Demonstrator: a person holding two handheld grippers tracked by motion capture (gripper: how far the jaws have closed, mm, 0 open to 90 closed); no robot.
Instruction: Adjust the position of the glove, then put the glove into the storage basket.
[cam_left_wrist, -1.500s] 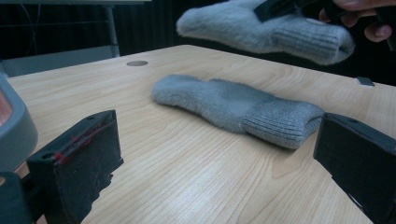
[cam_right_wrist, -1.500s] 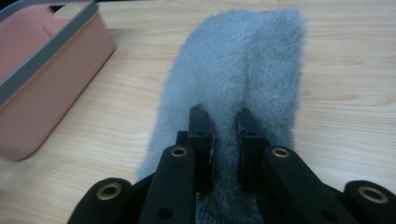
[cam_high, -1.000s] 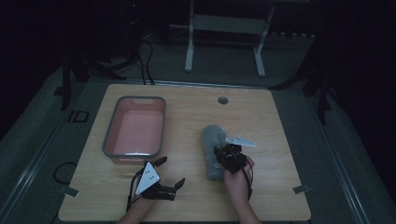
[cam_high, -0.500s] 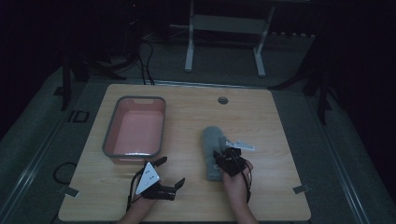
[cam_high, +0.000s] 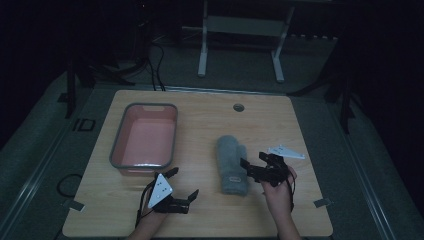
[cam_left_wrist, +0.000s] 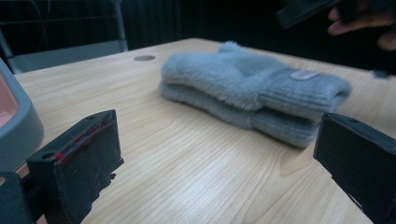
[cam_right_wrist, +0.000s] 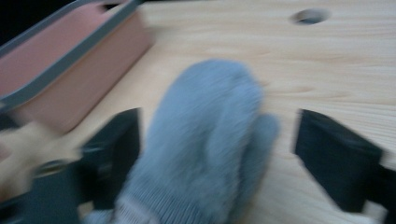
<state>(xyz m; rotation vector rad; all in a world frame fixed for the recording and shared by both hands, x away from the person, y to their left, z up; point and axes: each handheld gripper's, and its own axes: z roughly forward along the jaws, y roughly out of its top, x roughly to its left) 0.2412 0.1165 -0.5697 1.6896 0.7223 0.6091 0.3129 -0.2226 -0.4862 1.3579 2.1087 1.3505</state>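
We see right gripper jaws just opened wide, gripping nothing; fuzzy grey knitted mittens lie flat on table just ahead. Left gripper gapes wide, empty, mittens well off.

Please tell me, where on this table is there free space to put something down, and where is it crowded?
The far strip of the table behind the pink tub and the grey mittens is bare, except for a small round hole. The lane between tub and mittens is bare too. The near edge is crowded: the left gripper and the right gripper, both open, rest there.
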